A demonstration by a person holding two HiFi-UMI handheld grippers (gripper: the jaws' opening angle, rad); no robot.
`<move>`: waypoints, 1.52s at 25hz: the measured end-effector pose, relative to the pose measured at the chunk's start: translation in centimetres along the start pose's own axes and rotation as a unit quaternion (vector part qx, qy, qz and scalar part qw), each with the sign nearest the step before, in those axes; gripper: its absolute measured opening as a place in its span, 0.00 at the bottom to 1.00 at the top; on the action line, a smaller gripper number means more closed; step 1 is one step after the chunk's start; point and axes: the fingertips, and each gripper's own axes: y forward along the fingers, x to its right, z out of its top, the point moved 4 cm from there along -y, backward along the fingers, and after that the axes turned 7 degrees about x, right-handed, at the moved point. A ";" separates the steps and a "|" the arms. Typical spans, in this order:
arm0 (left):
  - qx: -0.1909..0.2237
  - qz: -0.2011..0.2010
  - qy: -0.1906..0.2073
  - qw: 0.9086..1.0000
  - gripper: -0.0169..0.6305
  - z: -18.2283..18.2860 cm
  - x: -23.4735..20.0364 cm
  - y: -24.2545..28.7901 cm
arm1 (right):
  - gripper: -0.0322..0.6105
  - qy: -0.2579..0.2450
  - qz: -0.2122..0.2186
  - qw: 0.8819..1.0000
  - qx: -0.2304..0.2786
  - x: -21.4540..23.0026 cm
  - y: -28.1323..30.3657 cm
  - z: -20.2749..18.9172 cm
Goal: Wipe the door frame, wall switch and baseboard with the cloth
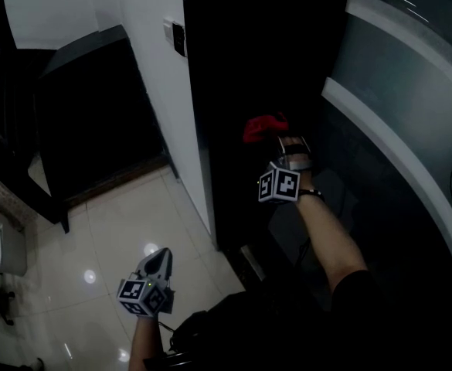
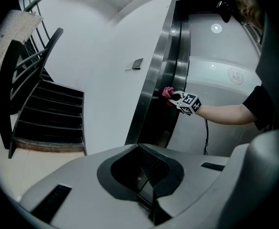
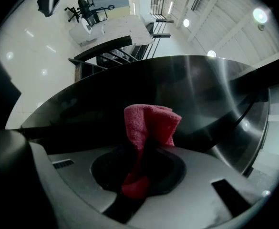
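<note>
Left tongs (image 1: 159,257) hang low over the tiled floor (image 1: 110,230), jaws closed together and holding nothing. Higher up on the white wall is the wall switch (image 1: 178,39). Right of it, the right tongs (image 1: 278,141) are clamped on the red cloth (image 1: 264,126), which seems to touch the dark steel door frame (image 2: 154,75). Frame wiping looks to be the step in hand. Next, the cloth likely needs sliding along the frame, then carrying left to the switch.

Lower end of cloth (image 3: 151,128) hidden in right tongs (image 3: 134,187); wall switch (image 1: 178,39) detail indistinct.
</note>
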 end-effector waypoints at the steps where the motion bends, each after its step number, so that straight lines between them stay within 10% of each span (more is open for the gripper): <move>1: -0.003 0.001 0.001 1.000 0.03 -0.2 -0.1 0.0 | 0.14 0.000 0.004 1.000 -0.002 -0.4 0.0 -0.1; 38: -0.035 0.053 -0.001 0.998 0.03 -2.2 -0.2 -2.6 | 0.15 0.018 0.207 0.976 -0.062 -18.0 -0.4 -3.3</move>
